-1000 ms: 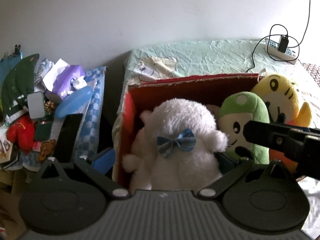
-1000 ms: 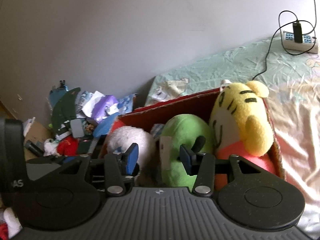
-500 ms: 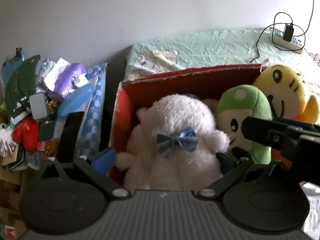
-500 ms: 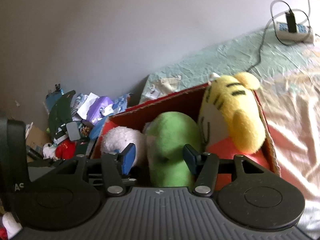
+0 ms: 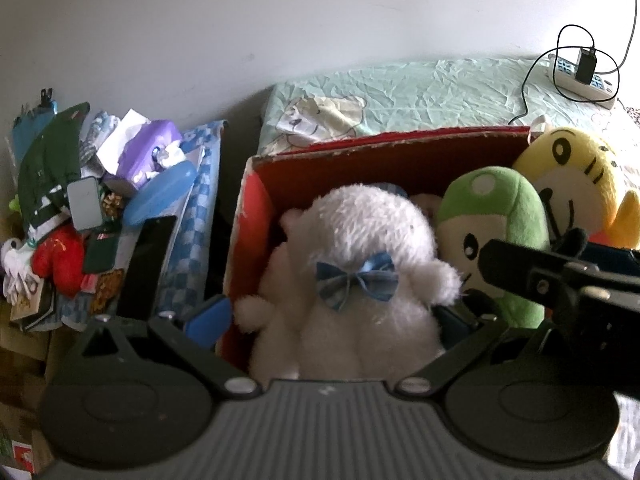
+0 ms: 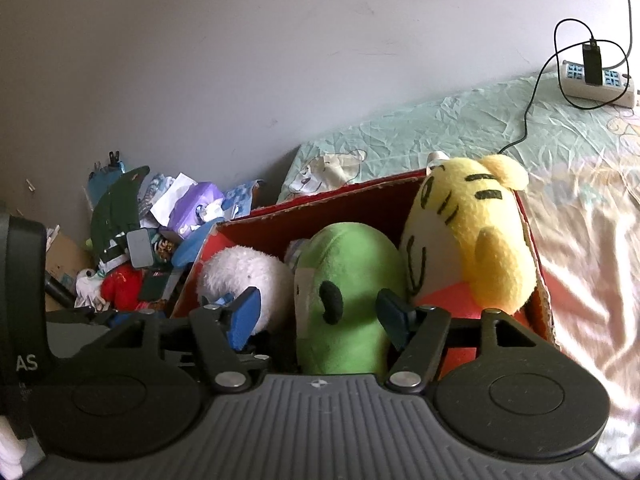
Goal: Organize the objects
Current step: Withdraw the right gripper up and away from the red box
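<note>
Our right gripper spreads wide around the upright green plush, mid-row in the red box, while our left gripper, equally wide, flanks the white plush at the box's left end.

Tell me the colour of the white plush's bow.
Blue bow, clearest in the left wrist view.

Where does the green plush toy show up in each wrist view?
Left wrist view: the green plush toy is right of centre, between the white plush toy and the yellow plush toy.
Right wrist view: the green plush toy is at centre, between the right gripper fingers.
Shared landmark: the red box that holds all three.
</note>
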